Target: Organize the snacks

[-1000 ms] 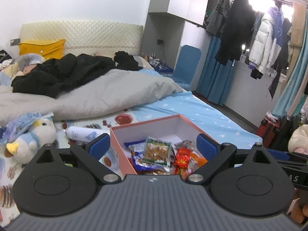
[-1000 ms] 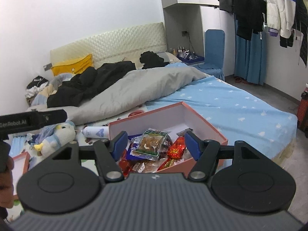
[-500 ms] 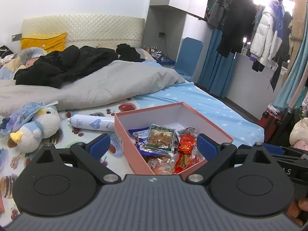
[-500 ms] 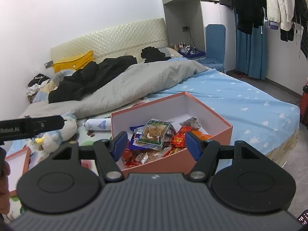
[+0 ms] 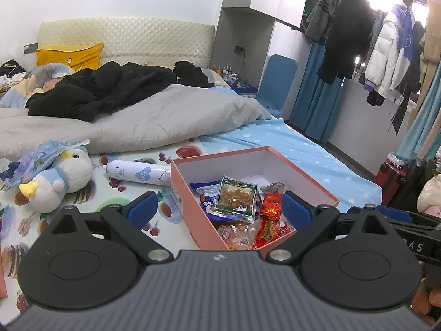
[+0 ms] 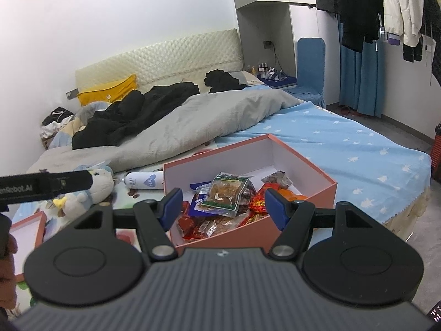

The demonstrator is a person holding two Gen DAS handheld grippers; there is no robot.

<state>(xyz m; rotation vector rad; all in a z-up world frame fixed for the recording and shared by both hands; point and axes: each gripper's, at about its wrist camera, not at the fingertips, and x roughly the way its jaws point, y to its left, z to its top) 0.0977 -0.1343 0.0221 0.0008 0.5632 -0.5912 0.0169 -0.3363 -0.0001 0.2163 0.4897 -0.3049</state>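
Nearest the lenses, the left gripper [image 5: 219, 202] and the right gripper [image 6: 223, 202] both hang with their blue pads spread wide and nothing between them, so both tongs are released and empty. Each is aimed straight at the box [image 5: 182, 190], which puts the pile inside within easy reach of either one.

The snacks [image 5: 242, 212] lie in that pink-walled, open-topped box on the bed: a clear packet with a green header [image 6: 224, 190] rests on top, red wrappers [image 5: 271, 207] sit just beside it, and a blue packet [image 6: 198, 201] shows underneath. They crowd the near half, leaving the far white floor bare, likely because they are loosely heaped, not sorted. This fits 2 readings: snacks already gathered in, or a heap waiting to be sorted.

Just past the box's left wall a white bottle [image 5: 137, 172] lies on its side on the fruit-print sheet. A plush duck [image 5: 60, 176] rests beyond it to the left. At the left edge of the right wrist view, what looks like a second pink tray or lid [image 6: 41, 222] lies flat.

Farther back, the grey duvet [image 5: 137, 121] and black clothes [image 5: 104, 88] cover the bed.
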